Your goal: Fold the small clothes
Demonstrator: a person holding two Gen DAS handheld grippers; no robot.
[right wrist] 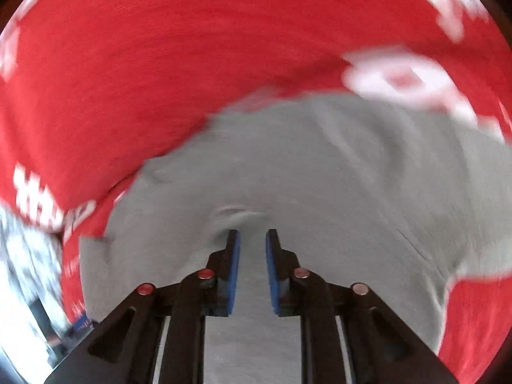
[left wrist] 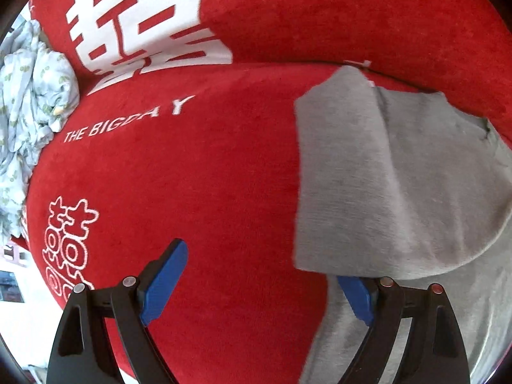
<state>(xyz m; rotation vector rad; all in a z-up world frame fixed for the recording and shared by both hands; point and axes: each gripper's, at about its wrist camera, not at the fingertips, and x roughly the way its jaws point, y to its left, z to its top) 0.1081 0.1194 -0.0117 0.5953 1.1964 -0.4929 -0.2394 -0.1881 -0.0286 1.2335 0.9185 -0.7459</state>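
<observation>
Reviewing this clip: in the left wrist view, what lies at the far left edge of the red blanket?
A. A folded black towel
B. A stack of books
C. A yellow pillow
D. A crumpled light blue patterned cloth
D: a crumpled light blue patterned cloth is bunched against the left edge of the red blanket.

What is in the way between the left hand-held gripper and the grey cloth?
Nothing visible. The left hand-held gripper is wide open over bare red blanket, and the grey garment lies right beside its right finger, whose tip it covers.
</observation>
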